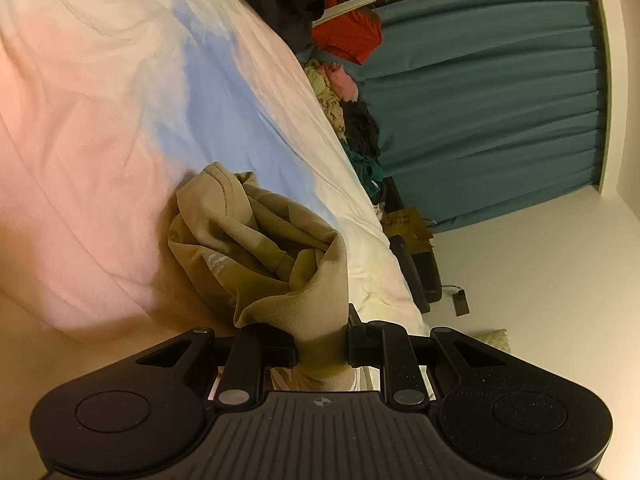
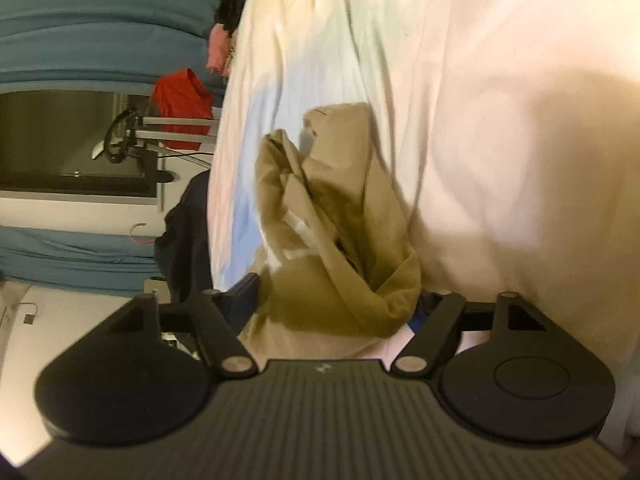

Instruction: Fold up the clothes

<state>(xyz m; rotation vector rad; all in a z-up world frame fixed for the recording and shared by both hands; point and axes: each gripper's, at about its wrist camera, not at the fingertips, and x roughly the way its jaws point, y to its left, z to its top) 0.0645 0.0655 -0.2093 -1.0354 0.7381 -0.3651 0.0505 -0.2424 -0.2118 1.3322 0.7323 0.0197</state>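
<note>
Here, white bed [image 1: 100, 120] — teal curtain [image 1: 480, 100] behind.

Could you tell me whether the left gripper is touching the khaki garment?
Touching: the left wrist view shows the left gripper shut on a bunch of the khaki garment.

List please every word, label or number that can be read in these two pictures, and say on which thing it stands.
White print on the khaki garment: too small and creased to read.
Dark print on the brown paper bag by the curtain: seen sideways and too small to read with certainty.
White label on the garment in the right wrist view: blurred, unreadable.
No other text shows.
</note>
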